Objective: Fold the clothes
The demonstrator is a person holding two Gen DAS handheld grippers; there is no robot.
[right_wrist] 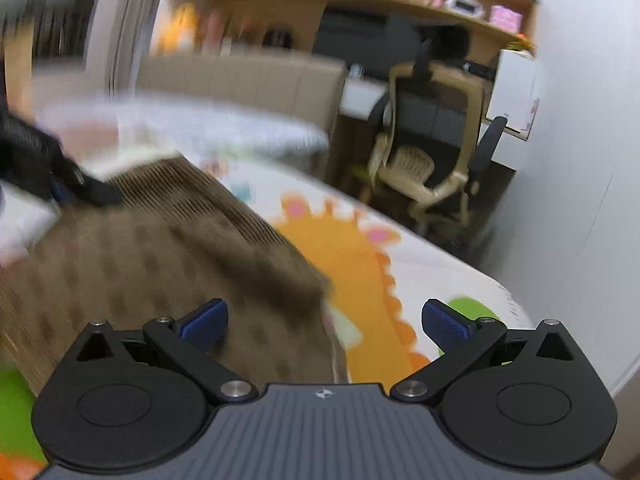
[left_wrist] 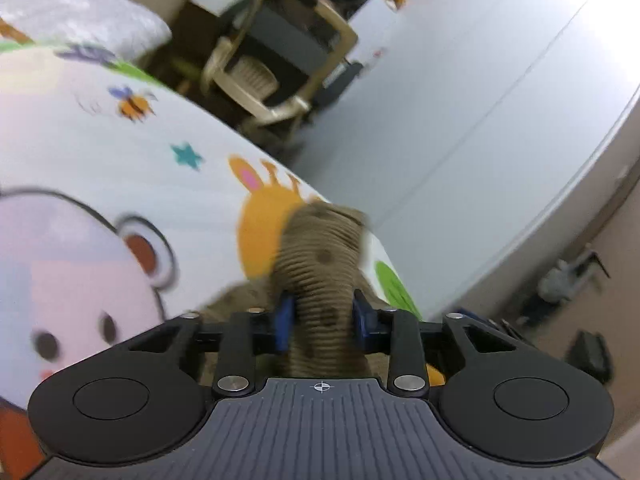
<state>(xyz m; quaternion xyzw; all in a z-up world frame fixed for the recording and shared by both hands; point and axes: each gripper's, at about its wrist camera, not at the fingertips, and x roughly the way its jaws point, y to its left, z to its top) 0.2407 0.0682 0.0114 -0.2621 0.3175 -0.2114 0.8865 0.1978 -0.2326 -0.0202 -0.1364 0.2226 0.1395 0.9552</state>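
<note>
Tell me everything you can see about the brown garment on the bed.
The brown garment is a ribbed, knit-looking fabric with darker spots. It lies spread over the cartoon-print sheet. The left gripper is shut on a bunched fold of it, lifting that part off the sheet. The right gripper is open above its near edge, not gripping it. Blur hides finer detail.

garment (right_wrist: 168,248) on mat (right_wrist: 420,264)

A brown ribbed garment (right_wrist: 160,256) with darker spots lies spread across the lower left of the right wrist view; one bunched fold (left_wrist: 320,272) stands at lower centre in the left.
</note>
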